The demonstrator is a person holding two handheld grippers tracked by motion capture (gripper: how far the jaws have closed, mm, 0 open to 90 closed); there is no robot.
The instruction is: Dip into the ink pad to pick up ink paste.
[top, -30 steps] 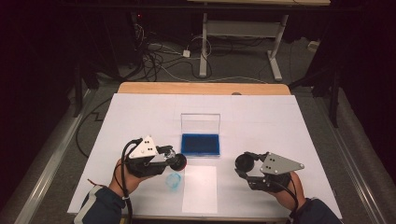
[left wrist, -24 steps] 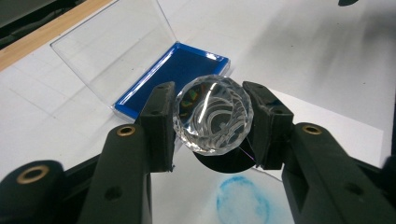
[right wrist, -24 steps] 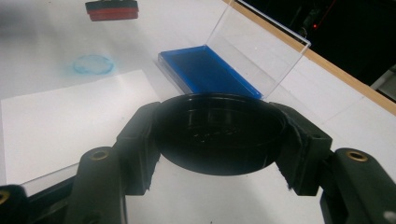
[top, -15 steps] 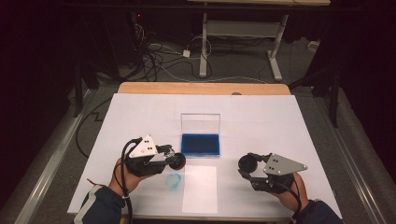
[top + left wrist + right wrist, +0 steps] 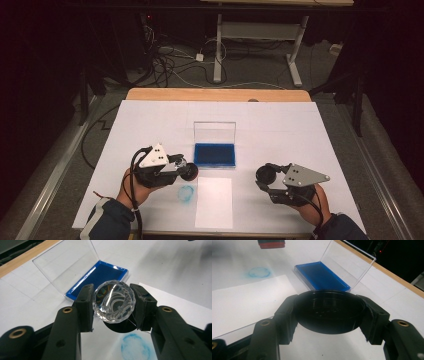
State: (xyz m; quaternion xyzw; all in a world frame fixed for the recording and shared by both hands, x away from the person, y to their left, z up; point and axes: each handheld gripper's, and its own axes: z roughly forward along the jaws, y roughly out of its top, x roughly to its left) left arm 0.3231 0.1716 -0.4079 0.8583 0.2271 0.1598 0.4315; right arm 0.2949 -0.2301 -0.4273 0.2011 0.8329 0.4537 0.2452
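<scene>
The right gripper (image 5: pixel 329 315) clamps a black round cap (image 5: pixel 329 311); at 12 o'clock lies an open blue ink pad (image 5: pixel 322 275).

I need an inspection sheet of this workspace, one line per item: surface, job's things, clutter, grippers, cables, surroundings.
Surface: white table top with a wooden far edge; a round blue ink mark near the front.
Job's things: open blue ink pad, its clear lid upright behind it; white paper sheet lying flat in front of the pad; faceted clear stamp; black round cap.
Clutter: nothing seen.
Grippers: left gripper shut on the faceted clear stamp, above the table; right gripper shut on the black round cap.
Cables: one black cable trails from the left gripper; loose cables on the floor behind.
Surroundings: dark room, white desk frame beyond the table.
</scene>
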